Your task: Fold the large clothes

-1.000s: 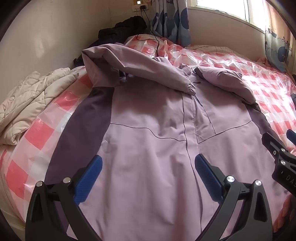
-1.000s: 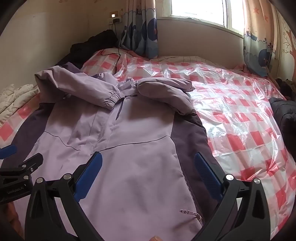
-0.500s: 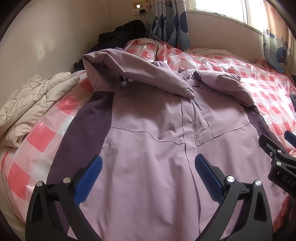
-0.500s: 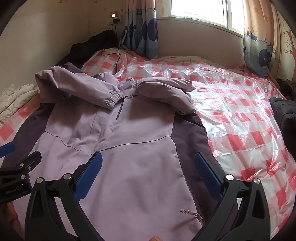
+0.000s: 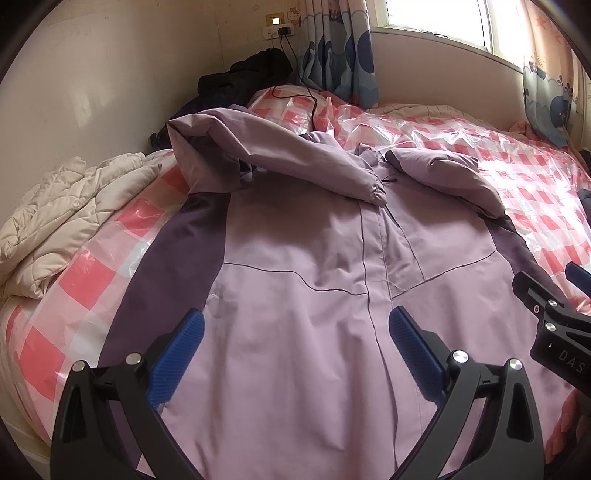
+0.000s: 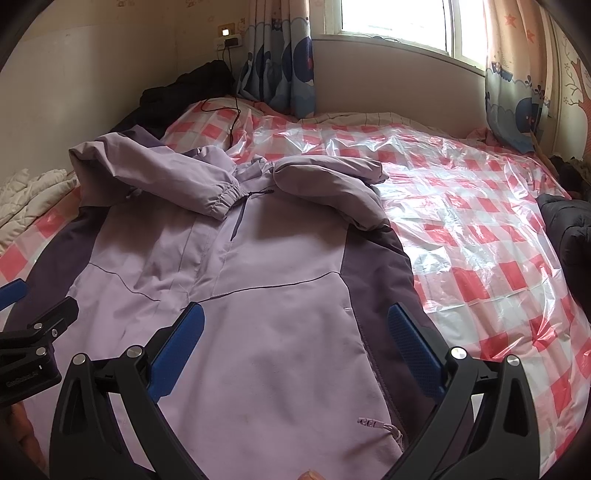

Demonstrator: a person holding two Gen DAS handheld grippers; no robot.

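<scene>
Two grippers over one big lilac jacket [image 5: 295,295], and neither has hold of anything. The left gripper [image 5: 295,332] has its blue pads spread wide apart above the lower front of the jacket, nothing between them. Same deal with the right gripper [image 6: 295,328]: pads wide apart over the jacket's lower right side, close to the darker purple side panel [image 6: 373,266].

The jacket lies face up on the bed [image 6: 480,236], which has a pink-and-white check cover under a crinkly clear plastic sheet. The hem end is nearest the cameras and the collar end points toward the window [image 6: 395,18]. Both sleeves are already folded in across the chest: the left sleeve [image 5: 295,162] crosses diagonally, its elastic cuff ending about at the centre zip, and the right sleeve [image 6: 328,181] is doubled over near the shoulder. The cuffs sit close together but I can't tell if they touch.

Off to the left edge there's a cream quilt [image 5: 66,206] bunched up beside the jacket. Dark clothes [image 5: 247,74] are piled in the far corner under a wall socket [image 5: 279,31], with a black cable [image 5: 314,99] trailing down onto the bed. Another dark puffy item [image 6: 569,229] sits at the right edge of the bed. Blue cartoon curtains [image 6: 280,59] hang beside the window.
</scene>
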